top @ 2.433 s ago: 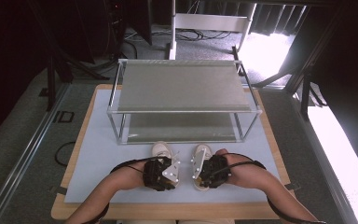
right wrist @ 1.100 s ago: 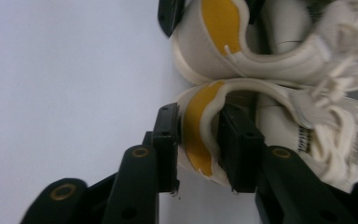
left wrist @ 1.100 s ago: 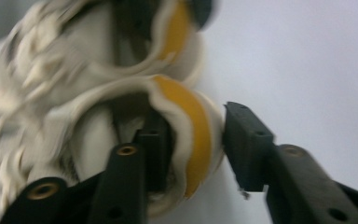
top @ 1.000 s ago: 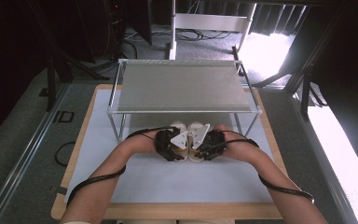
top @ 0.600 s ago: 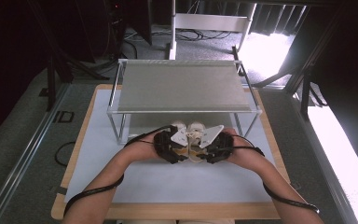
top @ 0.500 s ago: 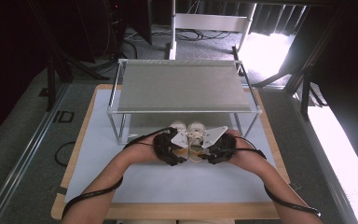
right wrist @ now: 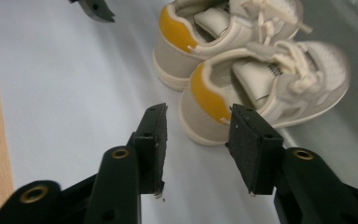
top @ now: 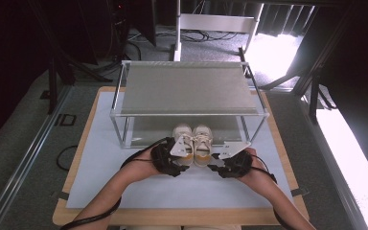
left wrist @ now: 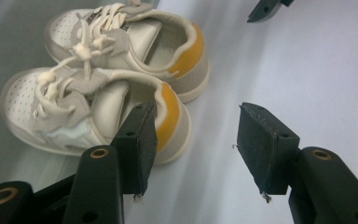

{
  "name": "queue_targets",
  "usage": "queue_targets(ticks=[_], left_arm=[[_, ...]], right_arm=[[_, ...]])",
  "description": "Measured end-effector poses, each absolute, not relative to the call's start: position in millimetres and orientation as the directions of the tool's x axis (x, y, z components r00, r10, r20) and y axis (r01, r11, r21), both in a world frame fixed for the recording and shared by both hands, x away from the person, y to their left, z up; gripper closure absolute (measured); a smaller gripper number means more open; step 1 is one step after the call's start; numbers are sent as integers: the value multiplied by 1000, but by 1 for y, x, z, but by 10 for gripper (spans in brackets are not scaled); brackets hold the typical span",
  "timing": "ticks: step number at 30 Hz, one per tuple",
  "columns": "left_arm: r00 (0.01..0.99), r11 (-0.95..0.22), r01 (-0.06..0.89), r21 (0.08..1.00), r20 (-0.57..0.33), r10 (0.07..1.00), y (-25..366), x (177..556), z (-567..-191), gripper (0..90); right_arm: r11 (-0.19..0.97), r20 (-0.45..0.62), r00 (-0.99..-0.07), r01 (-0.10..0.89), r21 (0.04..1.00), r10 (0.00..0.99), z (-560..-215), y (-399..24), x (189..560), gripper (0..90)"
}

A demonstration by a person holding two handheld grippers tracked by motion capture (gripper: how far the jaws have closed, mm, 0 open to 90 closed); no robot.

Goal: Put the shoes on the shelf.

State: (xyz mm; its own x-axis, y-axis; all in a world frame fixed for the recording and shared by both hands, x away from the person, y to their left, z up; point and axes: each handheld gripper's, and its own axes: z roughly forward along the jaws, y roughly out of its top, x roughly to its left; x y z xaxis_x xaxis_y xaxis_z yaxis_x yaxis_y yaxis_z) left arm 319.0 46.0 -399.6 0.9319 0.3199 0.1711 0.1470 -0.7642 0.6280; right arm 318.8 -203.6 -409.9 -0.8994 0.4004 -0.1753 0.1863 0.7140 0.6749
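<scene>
I note both hand-held grippers, left (top: 182, 160) and right (top: 214, 163), spread and empty behind the shoes (top: 193, 143) at the rack's (top: 187, 88) front edge.

Shoes set down at the rack, grippers backing off
Both sneakers (top: 192, 142) now sit released at the rack's lower shelf (top: 148, 129); left gripper (left wrist: 193, 140) and right gripper (right wrist: 196, 140) stand empty, the right's jaws just closing slightly.

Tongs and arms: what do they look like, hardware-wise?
Both the left tongs and the right tongs have black jaws with flat rectangular pads and brass-ringed holes. Each carries a grey three-cornered plate and trails a black cable. The forearms are bare.
</scene>
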Motion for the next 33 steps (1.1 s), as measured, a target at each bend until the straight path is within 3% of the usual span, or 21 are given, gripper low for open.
queue_targets(ticks=[6, 7, 10, 13, 15, 17, 24, 33], left_arm=[[907, -743, 225, 631, 142, 396, 50, 308, -416, 526], [899, -735, 239, 634, 142, 415, 51, 307, -418, 585], [881, -690, 278, 668, 110, 461, 55, 304, -428, 636], [865, -662, 291, 690, 106, 490, 53, 301, -439, 770], [870, -662, 288, 692, 100, 483, 49, 299, -444, 770], [864, -671, 294, 681, 112, 492, 44, 300, -446, 836], [842, -666, 337, 665, 104, 530, 36, 309, -451, 835], [831, -644, 318, 696, 122, 543, 38, 319, -441, 833]], right_arm=[[659, -127, -878, 243, 711, 462, -428, -204, 309, 703], [643, -119, -867, 260, 720, 484, -433, -205, 308, 755], [621, -102, -856, 280, 732, 507, -437, -206, 307, 795], [606, -96, -839, 302, 736, 535, -443, -204, 305, 900], [605, -100, -836, 302, 737, 540, -445, -202, 304, 900], [609, -116, -834, 291, 738, 539, -447, -199, 304, 900], [587, -115, -799, 327, 740, 590, -449, -192, 311, 897], [542, -97, -778, 337, 770, 621, -442, -194, 317, 891]])
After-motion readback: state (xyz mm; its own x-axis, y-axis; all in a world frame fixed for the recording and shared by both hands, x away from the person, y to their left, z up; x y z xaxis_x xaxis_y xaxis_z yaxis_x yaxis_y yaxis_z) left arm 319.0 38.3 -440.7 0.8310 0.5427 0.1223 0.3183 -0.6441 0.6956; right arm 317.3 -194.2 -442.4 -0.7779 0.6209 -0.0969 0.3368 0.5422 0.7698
